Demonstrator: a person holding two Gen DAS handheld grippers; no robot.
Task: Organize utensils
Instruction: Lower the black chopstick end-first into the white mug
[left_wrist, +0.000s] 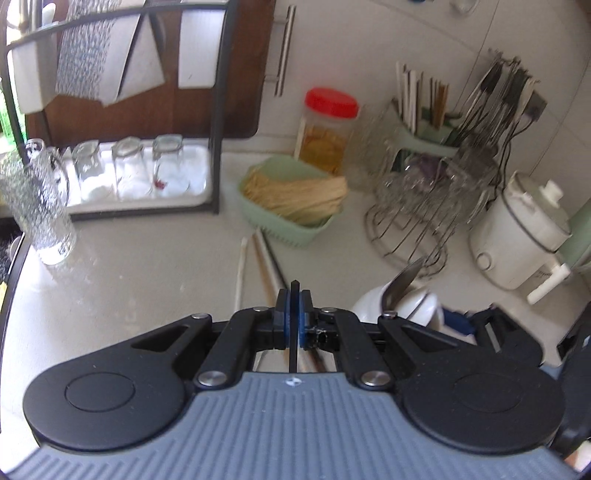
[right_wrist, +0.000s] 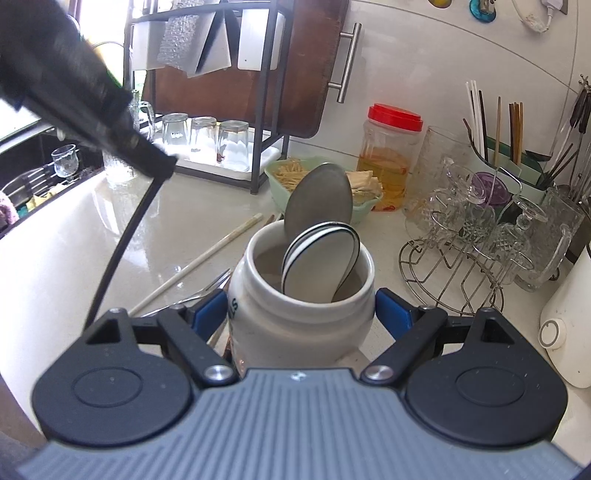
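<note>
Held a thin black chopstick (left_wrist: 294, 295) in the left gripper (left_wrist: 294, 295), blue pads (left_wrist: 283, 314) pinched narrow against either side of it. Saw, from the right wrist view, that same stick (right_wrist: 122, 243) hanging slantwise below the blurred left gripper (right_wrist: 162, 170), clear of the pale glossy countertop (left_wrist: 147, 258).

Gripped a white ceramic jar (right_wrist: 303, 332) in the right gripper (right_wrist: 301, 302), jaws set wide with a blue pad against each side of it. Found a grey metal spoon (right_wrist: 317, 199) and white oval spoons with black rims (right_wrist: 321, 258) standing bowl-up inside the jar.

Left loose on the countertop just beside the jar: a cream chopstick (right_wrist: 207, 254), further chopsticks (left_wrist: 264, 266) and a small metal fork (right_wrist: 199, 295).

Noted beyond them a pale green basket (left_wrist: 291, 225) heaped with toothpicks, then a clear plastic jar with a red lid (left_wrist: 328, 129). Noted to the right a wire rack (left_wrist: 417, 206) of cut glasses and, behind it, a green holder (left_wrist: 424, 136) with upright chopsticks.
</note>
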